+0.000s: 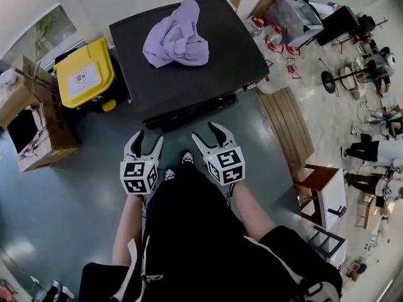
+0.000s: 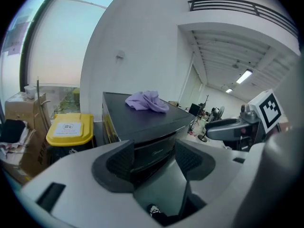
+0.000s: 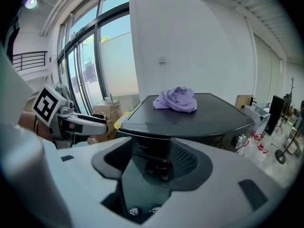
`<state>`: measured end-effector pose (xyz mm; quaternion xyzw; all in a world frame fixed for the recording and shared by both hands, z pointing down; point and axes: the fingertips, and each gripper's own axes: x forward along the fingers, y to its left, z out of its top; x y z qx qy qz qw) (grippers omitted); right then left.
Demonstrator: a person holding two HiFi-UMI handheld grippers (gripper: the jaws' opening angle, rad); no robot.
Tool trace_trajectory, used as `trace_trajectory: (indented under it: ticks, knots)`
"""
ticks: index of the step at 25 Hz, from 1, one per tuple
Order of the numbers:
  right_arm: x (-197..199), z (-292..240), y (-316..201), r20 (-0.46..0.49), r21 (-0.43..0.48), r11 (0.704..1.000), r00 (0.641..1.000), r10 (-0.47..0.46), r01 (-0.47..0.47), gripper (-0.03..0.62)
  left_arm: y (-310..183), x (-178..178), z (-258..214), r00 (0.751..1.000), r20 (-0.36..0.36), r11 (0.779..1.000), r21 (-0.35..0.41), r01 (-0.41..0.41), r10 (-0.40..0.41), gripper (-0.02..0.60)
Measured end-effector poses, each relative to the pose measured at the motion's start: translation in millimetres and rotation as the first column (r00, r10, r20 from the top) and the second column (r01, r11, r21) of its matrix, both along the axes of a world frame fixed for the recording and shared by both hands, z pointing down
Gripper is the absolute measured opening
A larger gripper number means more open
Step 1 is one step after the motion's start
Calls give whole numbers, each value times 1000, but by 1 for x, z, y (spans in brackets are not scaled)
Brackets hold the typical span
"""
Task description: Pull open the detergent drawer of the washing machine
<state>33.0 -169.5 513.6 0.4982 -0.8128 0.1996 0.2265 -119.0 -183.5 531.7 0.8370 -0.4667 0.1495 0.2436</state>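
One dark washing machine (image 1: 189,61) is standing on the floor with its front facing the person. One crumpled purple cloth (image 1: 176,36) is lying on the lid toward the back edge. The single detergent drawer (image 3: 141,145) is sitting flush in the control strip at the left end of the machine's front. Its long axis is running sideways along that front edge, and its face is pointing out at the claws. One knob (image 3: 240,139) is showing toward the strip's right end. Two claws are hovering just short of the front edge and touching nothing. The left claw (image 1: 150,138) is gaping wide and holding nothing, and the right claw (image 1: 204,132) is doing likewise. One yellow-lidded bin (image 1: 85,74) is standing beside the machine's left side.
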Motion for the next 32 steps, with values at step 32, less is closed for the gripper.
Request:
trace_trajectory:
  ticks: [32]
  knots:
    - [-6, 94, -78, 7, -121, 973, 981, -195, 195, 255, -45, -1, 82, 970, 48, 967, -85, 242, -239, 272]
